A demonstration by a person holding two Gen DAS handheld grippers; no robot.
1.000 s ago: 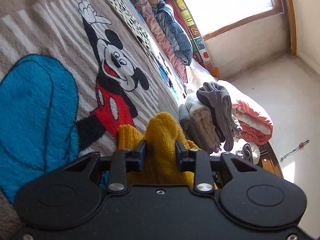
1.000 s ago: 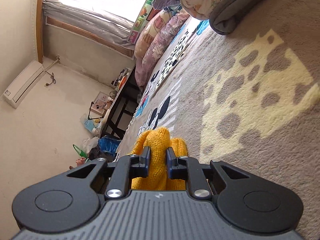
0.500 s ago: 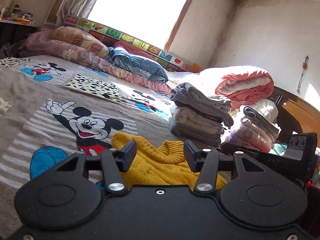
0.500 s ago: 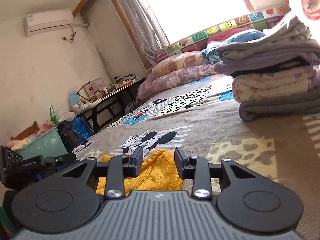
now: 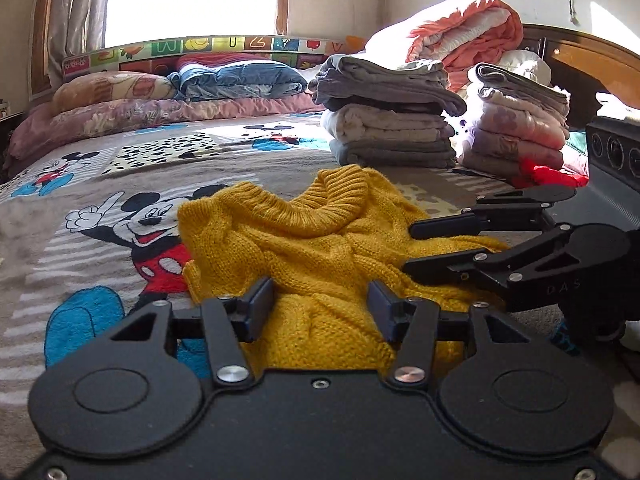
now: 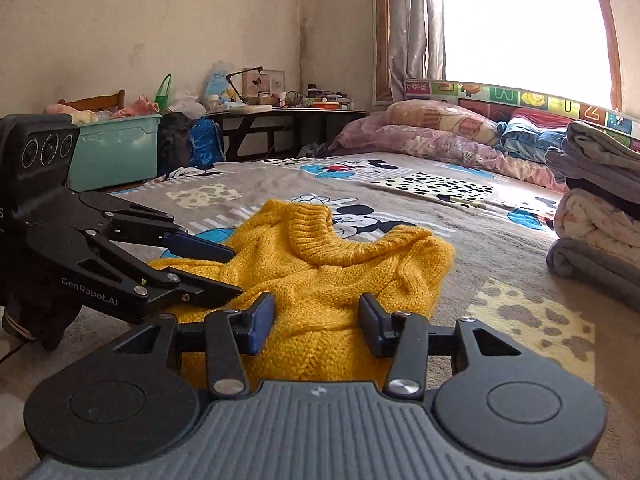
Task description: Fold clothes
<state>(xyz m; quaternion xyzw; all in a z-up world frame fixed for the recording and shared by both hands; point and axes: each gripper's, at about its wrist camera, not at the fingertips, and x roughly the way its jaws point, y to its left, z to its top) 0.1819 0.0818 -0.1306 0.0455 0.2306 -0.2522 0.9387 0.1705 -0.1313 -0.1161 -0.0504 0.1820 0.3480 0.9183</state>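
Sweater (image 5: 320, 240) lay crumpled on blanket (image 5: 100, 216) in mid-bed, collar toward the far side. L gripper (image 5: 320, 308) sat at its near edge w/ knit between the fingers – R gripper (image 5: 416, 250) came in from the right, over the sweater's right part. Behind it, two stacks of folded clothes (image 5: 392, 120) stood side by side; pillows (image 5: 120, 108) lined the far edge under the window (image 5: 188, 0). Desk (image 6: 288, 114) and storage bin (image 6: 116, 152) stood off-bed, to the left – against the wall
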